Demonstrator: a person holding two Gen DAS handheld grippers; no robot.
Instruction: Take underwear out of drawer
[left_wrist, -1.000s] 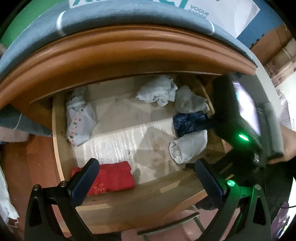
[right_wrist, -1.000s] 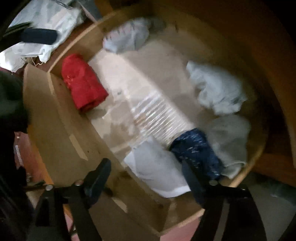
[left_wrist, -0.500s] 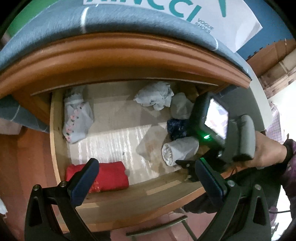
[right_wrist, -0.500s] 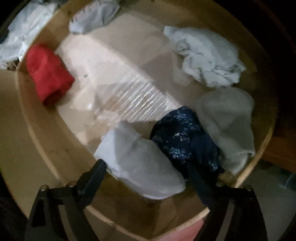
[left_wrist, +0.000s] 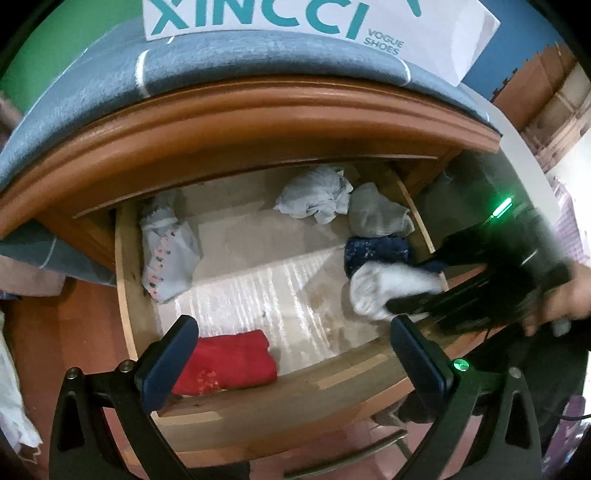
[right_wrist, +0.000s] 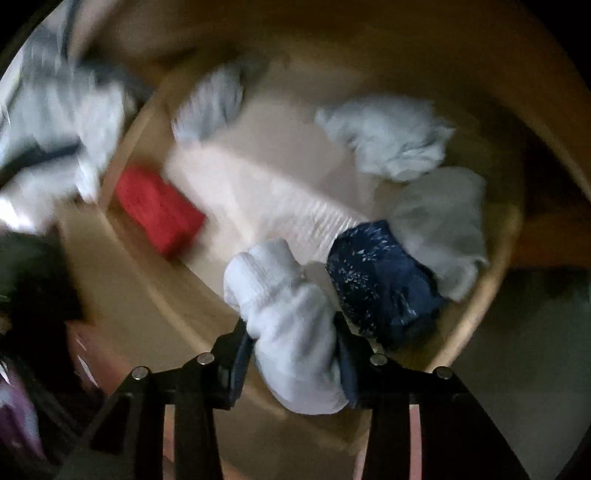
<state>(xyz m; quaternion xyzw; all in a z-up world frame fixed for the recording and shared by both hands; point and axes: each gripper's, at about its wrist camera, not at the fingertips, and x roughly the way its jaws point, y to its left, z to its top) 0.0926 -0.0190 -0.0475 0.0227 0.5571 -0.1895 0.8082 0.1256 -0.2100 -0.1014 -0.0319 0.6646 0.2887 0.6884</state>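
The wooden drawer (left_wrist: 258, 398) stands pulled out with several rolled and crumpled garments in it. At its right front lies a white rolled underwear (left_wrist: 384, 291) (right_wrist: 288, 325). My right gripper (right_wrist: 291, 332) (left_wrist: 413, 284) points down with both pads pressing the roll's sides, and its jaws are closing. A navy patterned piece (right_wrist: 376, 284) lies right beside it. A red folded piece (left_wrist: 229, 363) lies at the left front. My left gripper (left_wrist: 293, 354) hangs open above the drawer's front edge with nothing between its fingers.
A crumpled light blue garment (left_wrist: 317, 199) and a grey one (left_wrist: 376, 214) lie at the back right, and a white patterned one (left_wrist: 166, 254) at the left. A blue-grey cloth (left_wrist: 221, 62) and a white shoe bag (left_wrist: 295, 18) top the dresser. A person's hand (left_wrist: 565, 306) holds the right gripper.
My right gripper has swung over to the drawer's right front corner, rolled, and narrowed its jaws around the white roll. The left gripper has hardly moved.
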